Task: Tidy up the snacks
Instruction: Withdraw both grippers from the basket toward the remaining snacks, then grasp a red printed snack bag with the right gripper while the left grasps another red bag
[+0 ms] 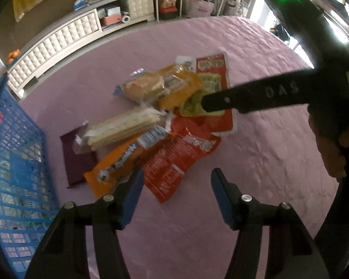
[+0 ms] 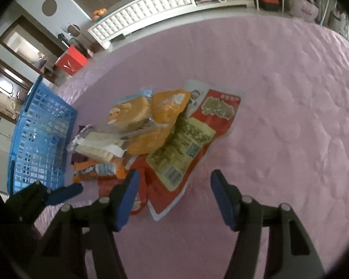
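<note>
A pile of snack packets lies on the pink quilted bed. It holds a bun in clear wrap, an orange packet, a wafer pack, an orange biscuit bag, a red packet, a red-and-green packet and a dark purple pouch. A blue plastic basket stands left of the pile; it also shows in the right wrist view. My left gripper is open above the pile's near edge. My right gripper is open over the red-and-green packet's near end; its arm reaches in from the right.
A white tufted headboard cabinet with shelves of boxes runs along the far side. A red box sits on the floor beyond the bed. Bare quilt lies to the right of the pile.
</note>
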### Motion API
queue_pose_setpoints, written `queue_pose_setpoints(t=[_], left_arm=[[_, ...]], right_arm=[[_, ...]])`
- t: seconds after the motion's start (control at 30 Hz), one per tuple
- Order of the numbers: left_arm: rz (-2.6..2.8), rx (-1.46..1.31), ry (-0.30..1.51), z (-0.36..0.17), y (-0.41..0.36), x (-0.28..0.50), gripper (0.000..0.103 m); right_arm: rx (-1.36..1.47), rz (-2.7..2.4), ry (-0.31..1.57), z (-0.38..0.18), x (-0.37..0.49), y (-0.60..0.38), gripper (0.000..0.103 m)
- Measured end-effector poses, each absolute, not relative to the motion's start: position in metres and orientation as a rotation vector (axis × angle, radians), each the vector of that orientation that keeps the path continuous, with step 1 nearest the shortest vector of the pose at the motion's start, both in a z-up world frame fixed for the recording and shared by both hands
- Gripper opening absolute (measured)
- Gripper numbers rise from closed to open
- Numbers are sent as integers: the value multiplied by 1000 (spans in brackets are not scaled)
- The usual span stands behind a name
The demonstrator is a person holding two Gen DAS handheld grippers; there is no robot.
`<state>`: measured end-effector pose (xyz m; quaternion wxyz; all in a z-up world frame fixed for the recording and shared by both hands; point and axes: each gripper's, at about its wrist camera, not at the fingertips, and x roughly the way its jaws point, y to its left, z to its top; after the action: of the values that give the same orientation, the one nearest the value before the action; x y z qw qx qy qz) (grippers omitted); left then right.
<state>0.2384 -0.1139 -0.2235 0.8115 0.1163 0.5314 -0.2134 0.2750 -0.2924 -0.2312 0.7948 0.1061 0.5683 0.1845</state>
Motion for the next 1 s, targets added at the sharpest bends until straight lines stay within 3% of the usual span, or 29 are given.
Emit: queue_pose_setpoints(t=[0.1,0.2,0.27,0.37,0.4,0.47,0.67,1.0], left_arm=[[-468,272,1138,-227,-116,240,57],[-463,269,1161,-236,-118,248,46],[-456,268,1181,-241,-118,252,27],[-470,247,1201,-248,-117,256,19],[-472,243,1199,-248,-117,257,18],[-476,221,1200,-247,-117,258,5],[-476,187,1171,-237,-116,254,0],[-462,126,1109,-204,-112,228,0]], right_arm=[[239,397,1229,-236,276,-297,67],[233,401,1221,-235,278,-299,64],[228,405,1220,-235,280,-299,60],[236,416,1218,-235,284,-296,53],[237,420,1218,-236,285,-295,48],[231,419,1209,-236,285,-294,25],[277,434,1189,-236,281,-297,12],[197,434,1119,-202,245,-299,7]])
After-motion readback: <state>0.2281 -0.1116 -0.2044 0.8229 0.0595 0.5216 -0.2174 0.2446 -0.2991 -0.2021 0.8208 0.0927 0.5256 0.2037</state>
